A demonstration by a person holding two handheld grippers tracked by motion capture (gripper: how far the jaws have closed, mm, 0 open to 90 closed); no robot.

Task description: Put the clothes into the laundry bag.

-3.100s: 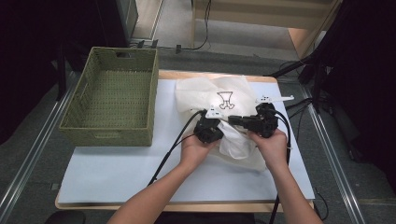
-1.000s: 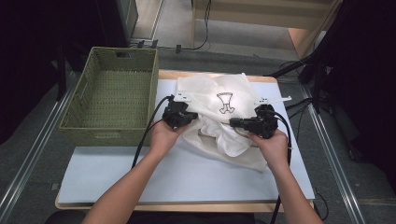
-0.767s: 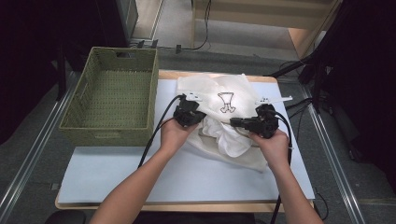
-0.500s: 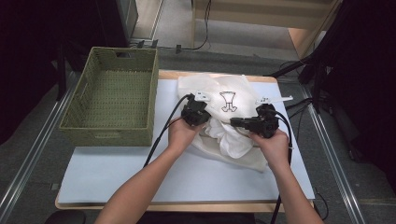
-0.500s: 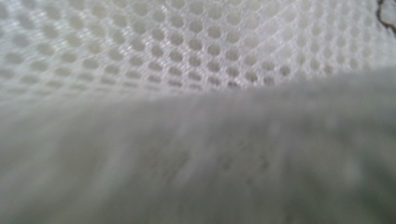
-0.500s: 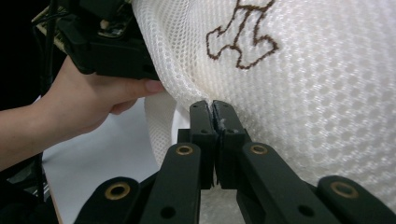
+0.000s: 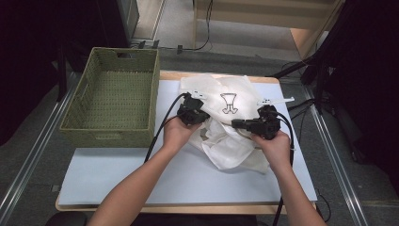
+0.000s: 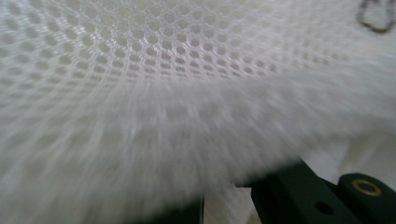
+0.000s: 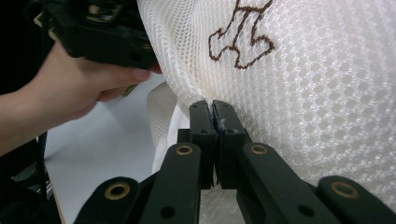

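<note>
White mesh cloth [image 7: 230, 120], printed with a small dark outline figure [image 7: 228, 103], lay rumpled on the pale mat [image 7: 141, 179] that covered the table, just to the right of the woven green basket [image 7: 113, 99]. Taking the basket as the landmark: it sat at the mat's left far corner, its right wall near the cloth's left edge but apart from it.

Just right of the basket, the left gripper [image 7: 192, 111] rested on the cloth's left part, its cable [image 7: 162, 127] curving back past the basket's near right corner. Its jaws had just been easing apart a little; in the left gripper view the mesh [image 8: 187, 93] lay blurred across them, so I could not tell whether the pads were pressing on it.

Farther right of the basket, beyond the printed figure, the right gripper [image 7: 242, 125] pointed back toward the basket. In the right gripper view its jaws [image 9: 212, 119] were clenched together with a fold of the mesh [image 9: 303, 84] pinched at their tips, and the left hand [image 9: 79, 88] and its gripper stood beyond, partly in front of the cloth's edge.

A thin white strap [image 7: 275, 100] trailed from the cloth's far right side, well away from the basket. Dark cables [image 7: 301, 70] ran over the floor beyond that corner of the table.
</note>
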